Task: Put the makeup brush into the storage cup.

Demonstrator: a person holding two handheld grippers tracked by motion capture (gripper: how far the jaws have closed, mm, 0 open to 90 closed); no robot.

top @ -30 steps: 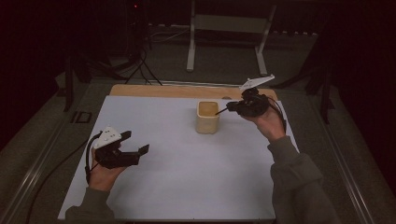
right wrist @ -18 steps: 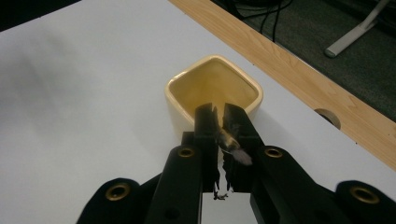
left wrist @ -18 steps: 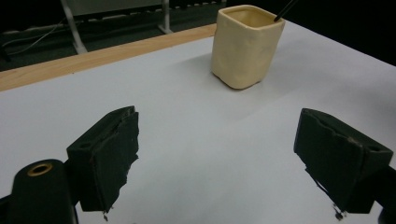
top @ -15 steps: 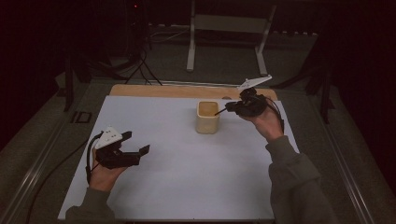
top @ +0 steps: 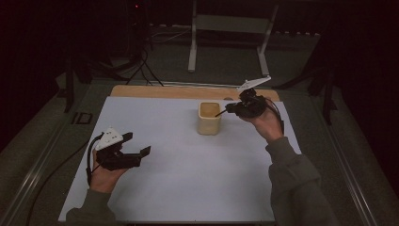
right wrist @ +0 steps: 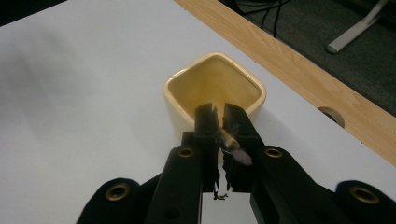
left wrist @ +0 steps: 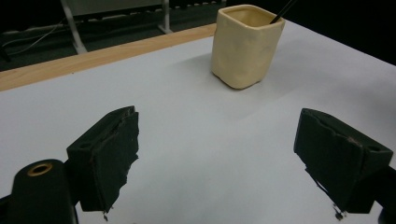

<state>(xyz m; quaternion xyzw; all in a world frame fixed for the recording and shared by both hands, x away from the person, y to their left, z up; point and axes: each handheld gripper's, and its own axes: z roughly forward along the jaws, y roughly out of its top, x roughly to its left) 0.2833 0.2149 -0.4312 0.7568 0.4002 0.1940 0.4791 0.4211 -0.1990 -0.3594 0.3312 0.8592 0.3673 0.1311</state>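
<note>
A cream square cup (top: 209, 118) stands upright on the white sheet, toward the far middle. My right gripper (top: 228, 109) hovers just right of its rim, shut on a thin dark pencil (top: 219, 113) whose tip slants into the cup. In the right gripper view the jaws (right wrist: 218, 111) meet over the cup's mouth (right wrist: 215, 88), with the pencil's brass ferrule and pink eraser (right wrist: 229, 141) pinched between them. My left gripper (top: 137, 143) rests low at the near left, open and with nothing in it. Seen from the left gripper (left wrist: 217, 116), the cup (left wrist: 245, 44) is ahead and the pencil (left wrist: 282, 10) leans out of it.
The white sheet (top: 179, 174) covers most of the table. A wooden strip (top: 155, 91) runs along the far edge, with a round hole (right wrist: 331, 115) near the right gripper. Beyond the table stand a metal frame (top: 192, 47) and cables on the dark floor.
</note>
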